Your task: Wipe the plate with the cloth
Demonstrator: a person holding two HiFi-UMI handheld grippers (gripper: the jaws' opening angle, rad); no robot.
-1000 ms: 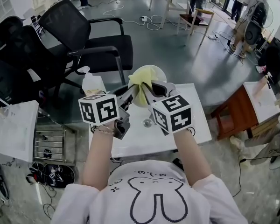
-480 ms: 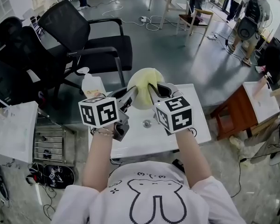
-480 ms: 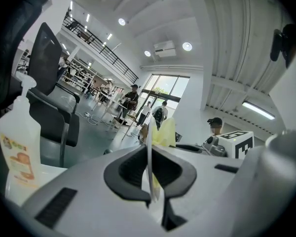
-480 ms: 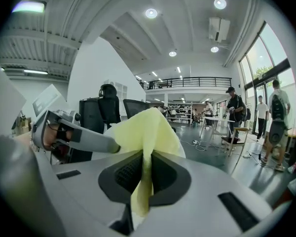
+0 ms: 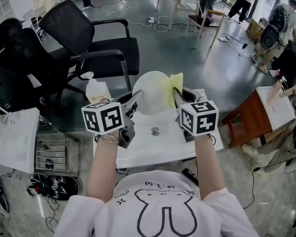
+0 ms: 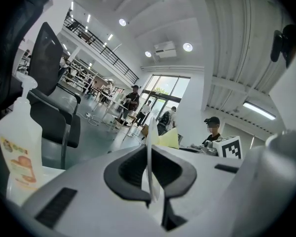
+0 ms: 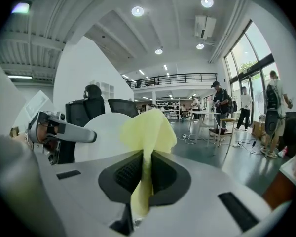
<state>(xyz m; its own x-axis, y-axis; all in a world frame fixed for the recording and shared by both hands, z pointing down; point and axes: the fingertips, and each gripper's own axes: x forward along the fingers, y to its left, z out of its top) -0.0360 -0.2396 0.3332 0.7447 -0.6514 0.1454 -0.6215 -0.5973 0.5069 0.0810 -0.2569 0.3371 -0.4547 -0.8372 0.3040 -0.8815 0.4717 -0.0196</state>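
Item 1, left hand-held gripper (image 5: 136, 98) (image 6: 150, 174): jaws are pressing together on the thin rim of the plate (image 5: 148, 91) (image 6: 149, 132), which is standing on edge between the dark ribbed pads. It is holding the plate up above the far edge of the tabletop (image 5: 158, 149).

Item 2, right hand-held gripper (image 5: 177, 92) (image 7: 145, 174): jaws are pinching the cloth (image 5: 171, 87) (image 7: 148, 127), with a loose tail hanging below the pads and a soft peak rising above them.

Item 3, plate: round, white, smooth and shallow. Its face is turning towards the right hand-held gripper (image 7: 102, 132).

Item 4, cloth: pale yellow, thin and limp, folding on itself. In the head view it is lying over the plate's right part; firm contact cannot be told.

Item 5, tabletop: white, glossy, rectangular, with a small round metal piece (image 5: 155, 131) sitting near its middle.

Item 6, surroundings: a pale plastic pump bottle (image 5: 95, 88) (image 6: 19, 147) is standing at the far left corner, just beside the left hand-held gripper. Black mesh office chairs (image 5: 89, 41) are crowding the far left. A white bag (image 5: 16, 137) is hanging at the near left and a wooden side table (image 5: 251, 116) is standing to the right. People are standing far off across the grey floor.
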